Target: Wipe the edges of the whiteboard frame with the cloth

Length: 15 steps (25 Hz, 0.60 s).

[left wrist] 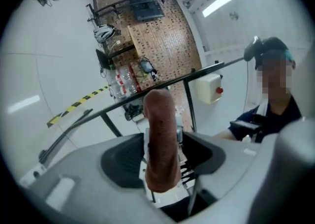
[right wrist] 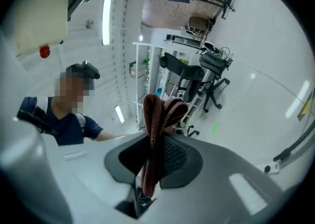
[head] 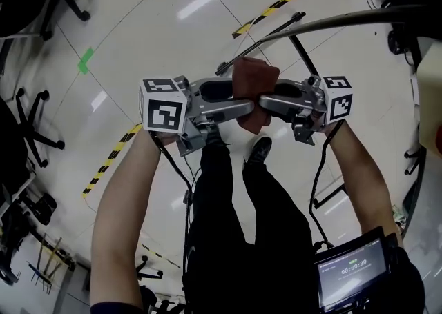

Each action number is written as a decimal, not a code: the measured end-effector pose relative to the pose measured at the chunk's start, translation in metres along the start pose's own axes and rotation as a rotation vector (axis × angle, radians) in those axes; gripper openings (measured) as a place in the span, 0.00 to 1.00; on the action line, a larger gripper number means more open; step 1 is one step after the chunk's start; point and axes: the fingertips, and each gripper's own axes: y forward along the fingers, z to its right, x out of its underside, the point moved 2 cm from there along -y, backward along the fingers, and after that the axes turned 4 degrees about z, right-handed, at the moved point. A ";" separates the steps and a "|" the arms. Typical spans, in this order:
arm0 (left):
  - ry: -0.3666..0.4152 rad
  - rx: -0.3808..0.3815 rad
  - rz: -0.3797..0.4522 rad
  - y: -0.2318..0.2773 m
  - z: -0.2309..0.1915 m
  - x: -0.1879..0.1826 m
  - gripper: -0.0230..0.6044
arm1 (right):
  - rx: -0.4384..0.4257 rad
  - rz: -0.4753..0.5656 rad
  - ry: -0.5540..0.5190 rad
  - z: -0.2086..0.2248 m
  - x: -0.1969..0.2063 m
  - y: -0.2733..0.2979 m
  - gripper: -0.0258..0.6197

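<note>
Head view first: where does the cloth (head: 254, 90) sit?
— Up in the air between the two tools, which point tip to tip above the person's black shoes (head: 261, 148). It is a reddish-brown wad, well clear of the pale floor (head: 173, 36)
— Which one has hold of it?
— The right tool (head: 266, 99). The right gripper view shows its jaws pressed together on the folded cloth, which sticks out past the tips
— And the left tool (head: 243, 100)?
— Its jaws stand apart. The left gripper view has the cloth upright in the gap, with a dark pad standing off to either side and neither one pressing on it
— What lies beyond?
— A dark rail (head: 359, 16) on thin legs runs past the tools, and yellow-and-black tape (head: 110, 159) crosses the floor
</note>
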 end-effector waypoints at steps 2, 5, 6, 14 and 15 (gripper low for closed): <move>-0.024 0.036 0.017 0.003 0.004 -0.004 0.28 | -0.016 0.010 0.003 -0.002 -0.002 0.001 0.13; -0.042 0.016 0.025 0.009 0.000 -0.006 0.16 | 0.041 0.025 -0.006 0.006 -0.005 -0.007 0.13; -0.040 -0.007 0.016 0.012 -0.006 -0.005 0.15 | 0.080 0.030 -0.009 0.011 -0.006 -0.011 0.13; 0.225 -0.474 -0.151 0.031 -0.099 -0.031 0.15 | 0.836 0.120 -0.257 0.065 -0.009 -0.089 0.12; 0.270 -0.543 -0.180 0.033 -0.113 -0.036 0.15 | 0.906 0.120 -0.263 0.067 -0.006 -0.103 0.10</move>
